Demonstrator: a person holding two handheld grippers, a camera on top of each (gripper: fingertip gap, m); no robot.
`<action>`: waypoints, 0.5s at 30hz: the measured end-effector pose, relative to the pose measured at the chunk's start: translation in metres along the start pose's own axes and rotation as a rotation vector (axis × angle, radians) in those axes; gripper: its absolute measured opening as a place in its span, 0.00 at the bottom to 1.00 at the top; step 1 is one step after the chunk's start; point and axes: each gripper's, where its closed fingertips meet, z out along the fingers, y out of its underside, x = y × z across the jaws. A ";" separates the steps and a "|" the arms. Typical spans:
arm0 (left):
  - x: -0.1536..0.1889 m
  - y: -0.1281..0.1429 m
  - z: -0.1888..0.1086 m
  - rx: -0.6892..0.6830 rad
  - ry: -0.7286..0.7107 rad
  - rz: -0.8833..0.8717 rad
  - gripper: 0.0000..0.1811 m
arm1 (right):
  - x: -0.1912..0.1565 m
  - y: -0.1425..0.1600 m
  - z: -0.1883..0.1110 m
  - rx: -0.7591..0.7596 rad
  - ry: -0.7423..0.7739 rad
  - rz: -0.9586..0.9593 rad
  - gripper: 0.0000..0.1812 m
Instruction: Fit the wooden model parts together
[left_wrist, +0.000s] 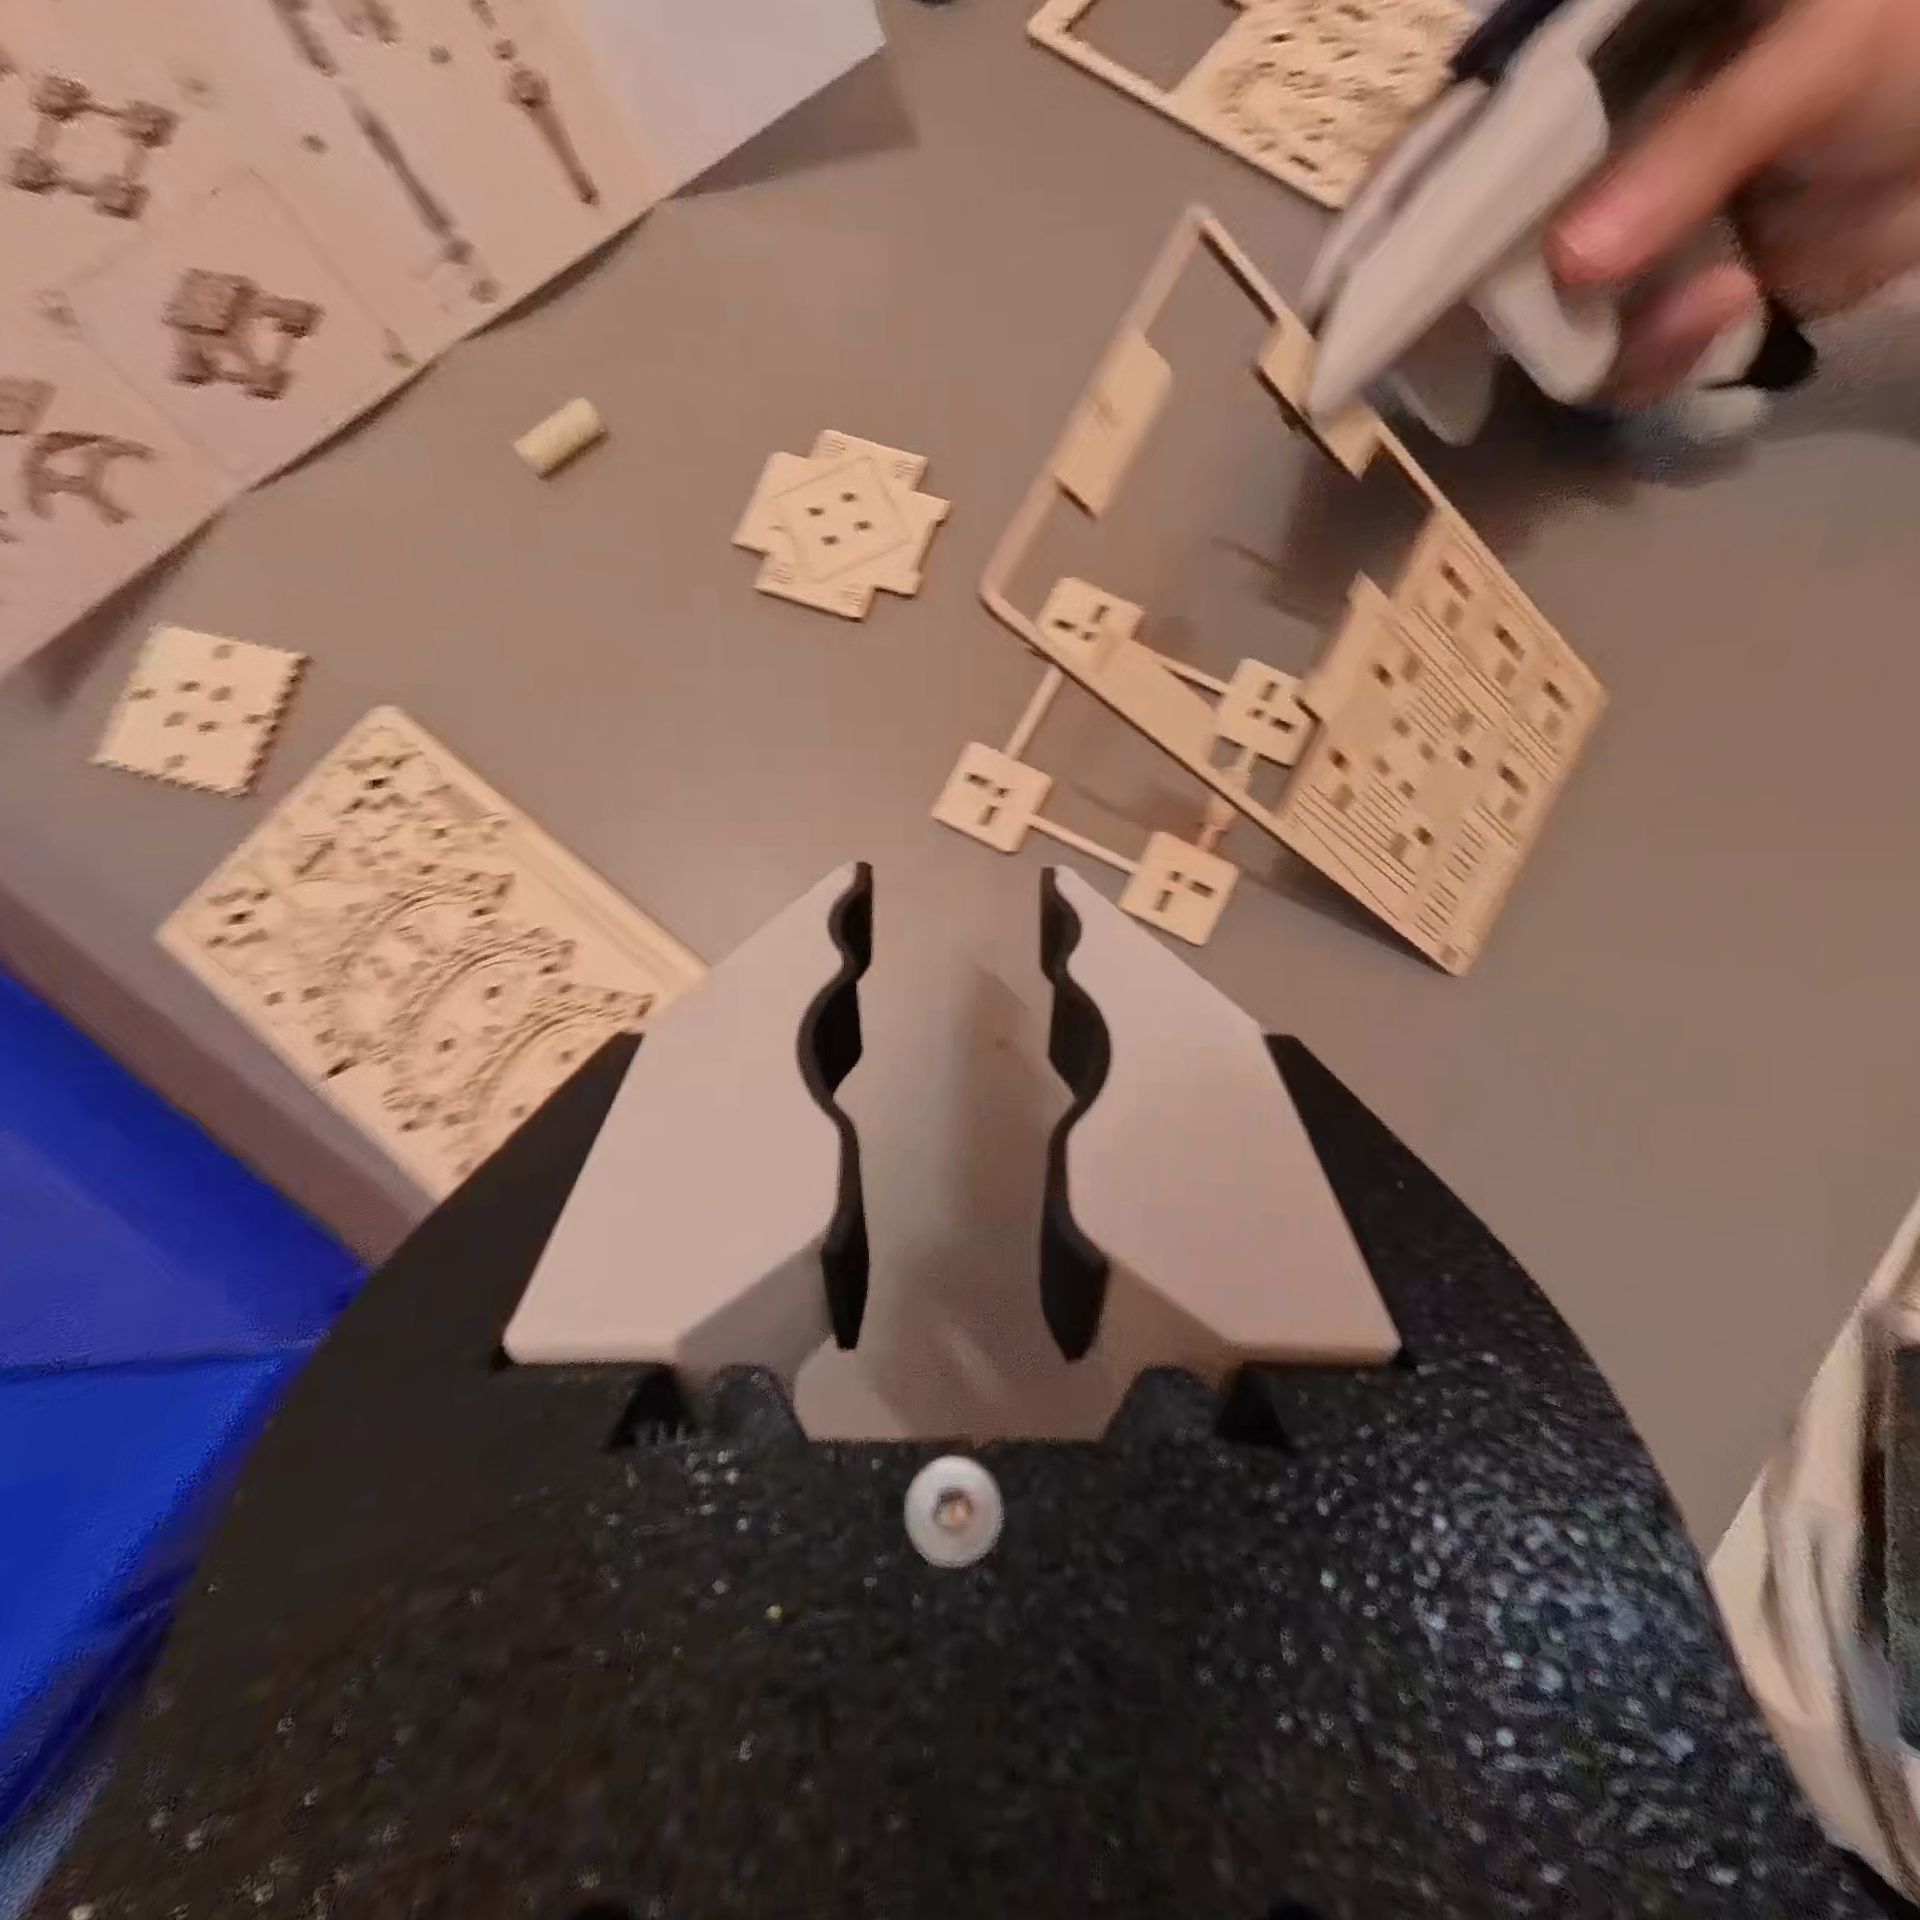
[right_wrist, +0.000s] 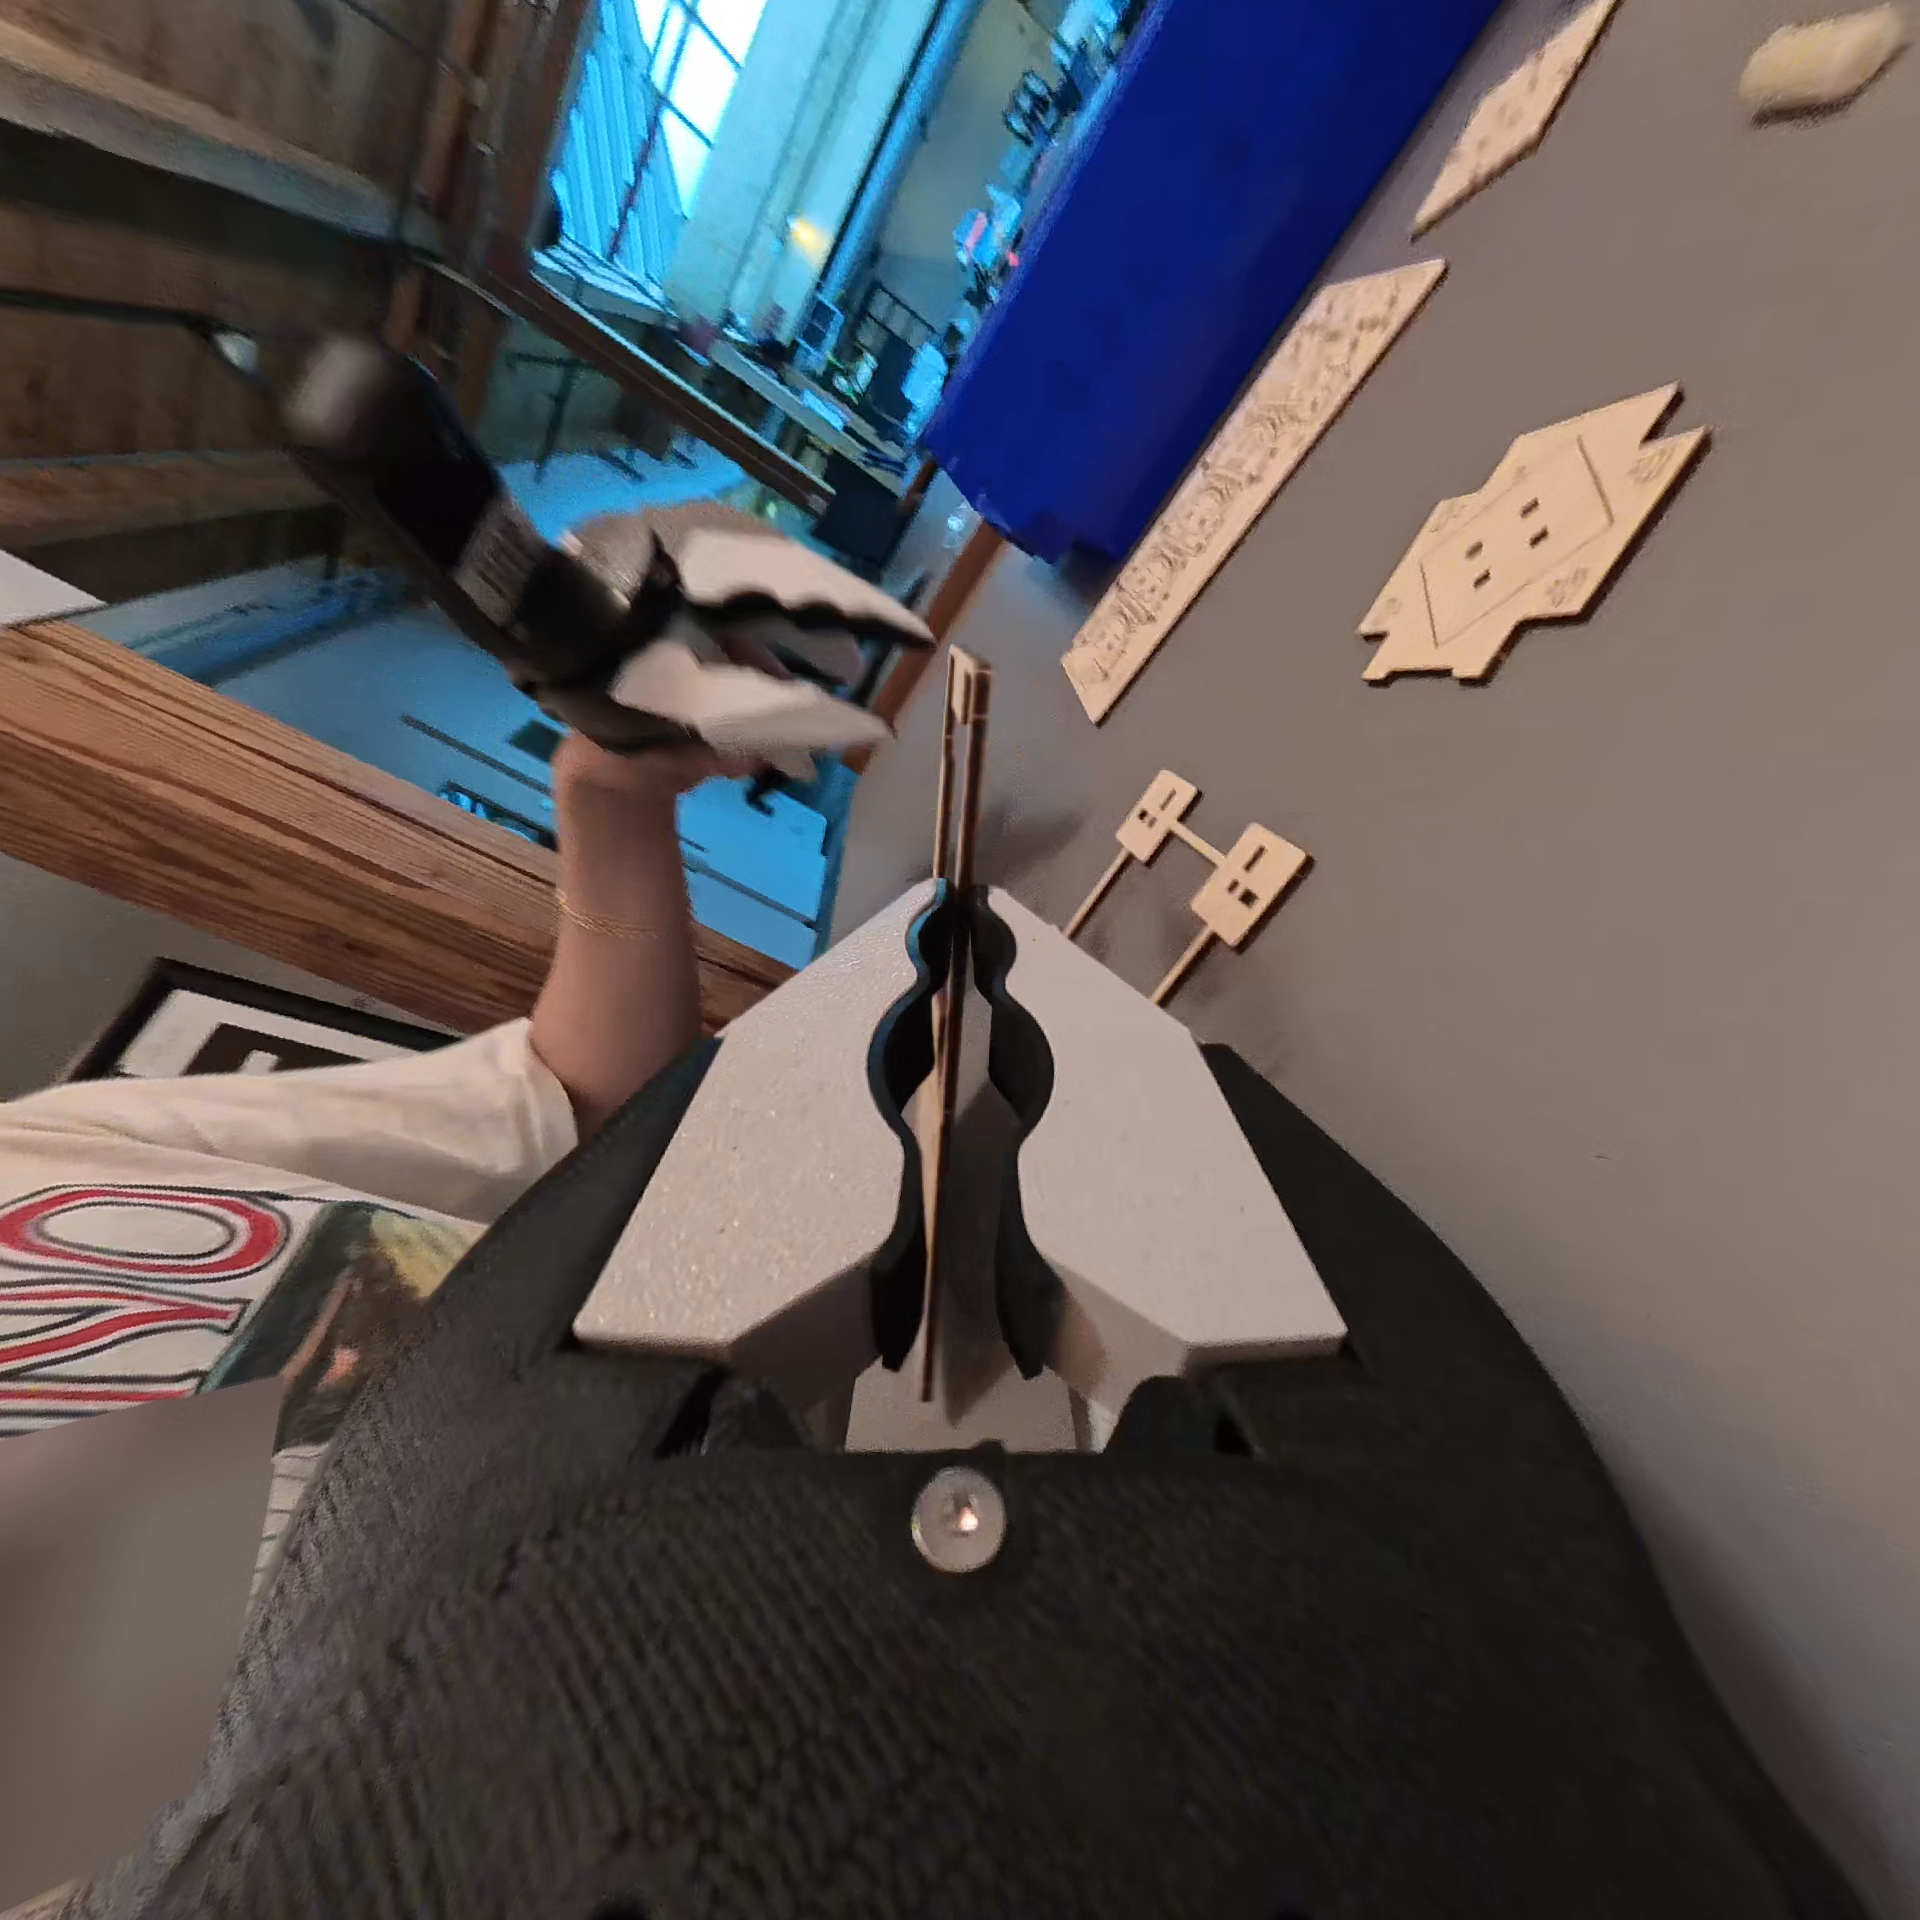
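My right gripper (right_wrist: 956, 909) is shut on the rim of a thin wooden part sheet (right_wrist: 961, 769), seen edge-on in the right wrist view. In the left wrist view the same sheet (left_wrist: 1444, 727) is a cut-out frame with slotted panels and small square tabs, tilted up with its lower edge on the grey table (left_wrist: 1558, 1143), and the right gripper (left_wrist: 1340, 400) pinches its upper rim. My left gripper (left_wrist: 956, 894) is open and empty above the table, just short of the sheet's square tabs. It also shows open in the right wrist view (right_wrist: 904, 686).
A cross-shaped wooden piece (left_wrist: 842, 525), a small square piece (left_wrist: 203, 712), an engraved rectangular sheet (left_wrist: 416, 935) and a small pale cylinder (left_wrist: 561, 438) lie on the table. An instruction sheet (left_wrist: 208, 260) lies far left, another part sheet (left_wrist: 1247, 83) at the top, a blue bin (left_wrist: 104, 1299) at lower left. The tips of one gripper are about 12 centimeters away from the tips of the other. The right tips stand about 12 centimeters off the cross-shaped wooden piece (left_wrist: 842, 525). My right wrist view (right_wrist: 1481, 559) looks at it from another angle.
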 end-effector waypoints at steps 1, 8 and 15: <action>0.011 0.004 0.005 0.019 0.029 0.022 0.18 | -0.003 -0.006 -0.006 0.025 -0.002 -0.011 0.00; 0.063 0.027 0.044 -0.014 0.074 0.221 0.23 | 0.002 -0.022 -0.049 0.051 0.038 -0.082 0.00; 0.074 0.024 0.073 -0.027 0.159 0.253 0.17 | 0.018 -0.021 -0.070 0.067 0.046 -0.041 0.00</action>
